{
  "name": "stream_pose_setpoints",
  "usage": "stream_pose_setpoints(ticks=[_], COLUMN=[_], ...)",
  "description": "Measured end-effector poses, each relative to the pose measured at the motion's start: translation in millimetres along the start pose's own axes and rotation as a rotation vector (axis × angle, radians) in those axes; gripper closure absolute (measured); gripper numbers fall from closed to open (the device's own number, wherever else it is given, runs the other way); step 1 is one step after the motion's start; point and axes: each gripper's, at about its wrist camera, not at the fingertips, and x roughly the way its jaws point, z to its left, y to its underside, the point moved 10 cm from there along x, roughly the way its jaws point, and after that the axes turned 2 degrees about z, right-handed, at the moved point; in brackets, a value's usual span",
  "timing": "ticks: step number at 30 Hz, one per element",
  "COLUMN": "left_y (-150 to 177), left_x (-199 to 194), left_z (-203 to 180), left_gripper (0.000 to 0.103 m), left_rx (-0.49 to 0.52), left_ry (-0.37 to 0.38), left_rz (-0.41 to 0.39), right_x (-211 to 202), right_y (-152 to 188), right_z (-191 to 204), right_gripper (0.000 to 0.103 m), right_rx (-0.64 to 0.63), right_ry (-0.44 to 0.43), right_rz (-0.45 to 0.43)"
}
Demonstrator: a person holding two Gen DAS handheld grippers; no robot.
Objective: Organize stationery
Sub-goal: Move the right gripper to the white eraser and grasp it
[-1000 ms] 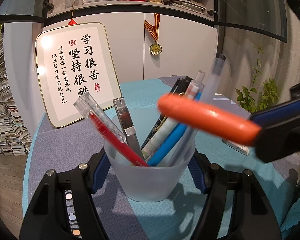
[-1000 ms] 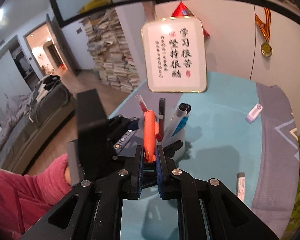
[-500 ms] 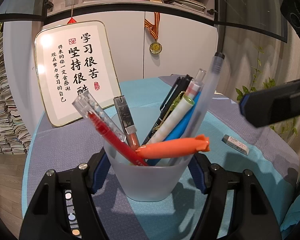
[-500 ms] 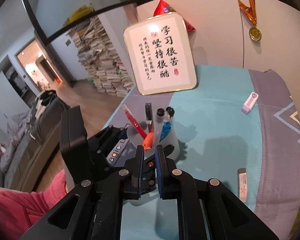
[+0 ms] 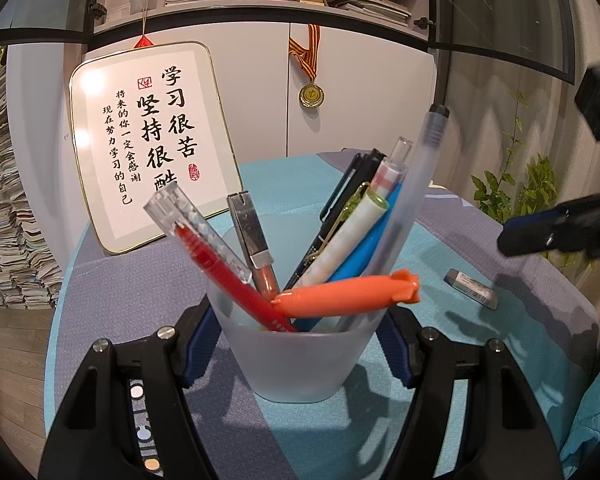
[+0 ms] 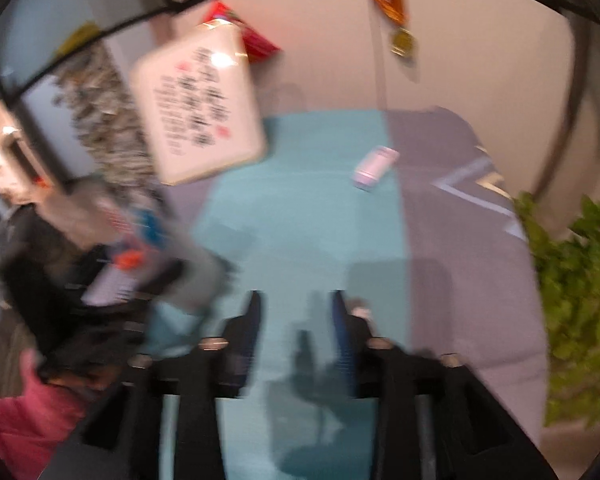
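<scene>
- Two loose items are left on the tablecloth (image 5: pixel 512 364): a grey eraser (image 5: pixel 471 289) to the right of the frosted cup (image 5: pixel 300 360), and a small lilac item (image 6: pixel 374 168) further back by the framed calligraphy board (image 5: pixel 148 140). Too blurred to say what the lilac one is.
- Left gripper (image 5: pixel 298 344) is clamped on the cup, blue pads against both sides of its wall. Hold it there; the cup looks light and top-heavy with pens.
- The orange pen (image 5: pixel 348 290) is in the cup, lying low and slanted across the rim, tail sticking out to the right. The red pen (image 5: pixel 236 284), a white pen (image 5: pixel 348 236) and a clear tube (image 5: pixel 416 184) stand taller.
- Right gripper (image 6: pixel 296 312) has its jaws opening, nothing between them, only bare cloth below. In the left wrist view it sits off to the right, above the eraser.
- My read of the step: pick up the eraser next.
- Open wide before descent; the eraser is flat, so pinch its long edges and come in steep.
- Risk: the fingertips drag the cloth or skid the eraser.
- On the drop, enter the cup on the right-hand side; the orange tail could be knocked out.
</scene>
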Motion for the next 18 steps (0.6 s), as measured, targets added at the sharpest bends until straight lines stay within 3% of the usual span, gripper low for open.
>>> stream_pose_setpoints(ticks=[8, 18], left_y=[0, 0], left_x=[0, 0], left_z=[0, 0], left_gripper=[0.034, 0.034], left_rx=[0.0, 0.0], left_ry=[0.0, 0.001], left_rz=[0.001, 0.002], right_x=[37, 58], right_y=[14, 16], right_z=[-21, -27], right_gripper=[0.054, 0.054], right_rx=[-0.102, -0.1], right_ry=[0.126, 0.113], right_rz=[0.095, 0.133])
